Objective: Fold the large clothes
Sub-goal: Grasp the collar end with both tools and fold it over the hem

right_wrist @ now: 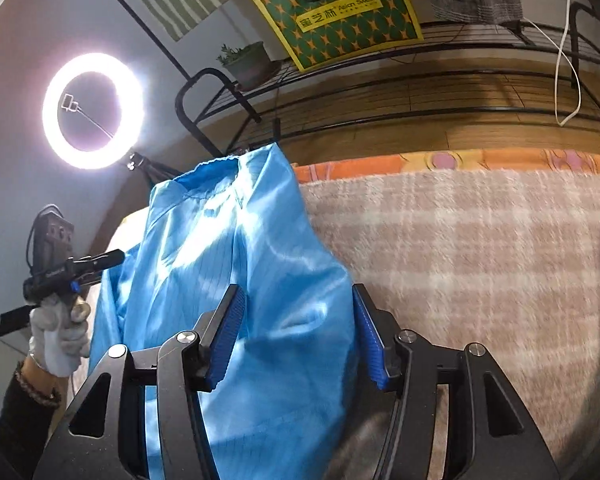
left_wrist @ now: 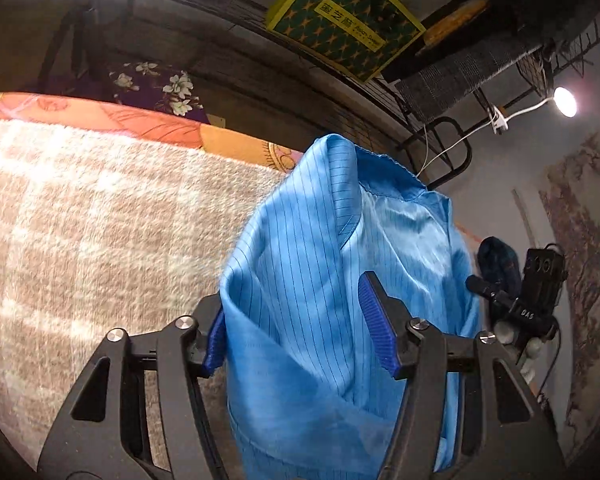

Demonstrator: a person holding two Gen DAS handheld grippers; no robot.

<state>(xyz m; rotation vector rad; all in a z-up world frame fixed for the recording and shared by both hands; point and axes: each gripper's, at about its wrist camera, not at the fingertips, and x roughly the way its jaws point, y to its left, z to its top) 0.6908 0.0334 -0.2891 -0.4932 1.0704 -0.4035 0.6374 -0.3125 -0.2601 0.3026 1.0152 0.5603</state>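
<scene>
The blue striped garment hangs bunched above the plaid blanket on the bed, draped between the spread pads of the left gripper and the right gripper. Neither gripper visibly pinches it. The slippery fabric could therefore slide free and land crumpled, spoiling the fold.

Blue striped garment between left tool pads, perhaps loose.
</scene>
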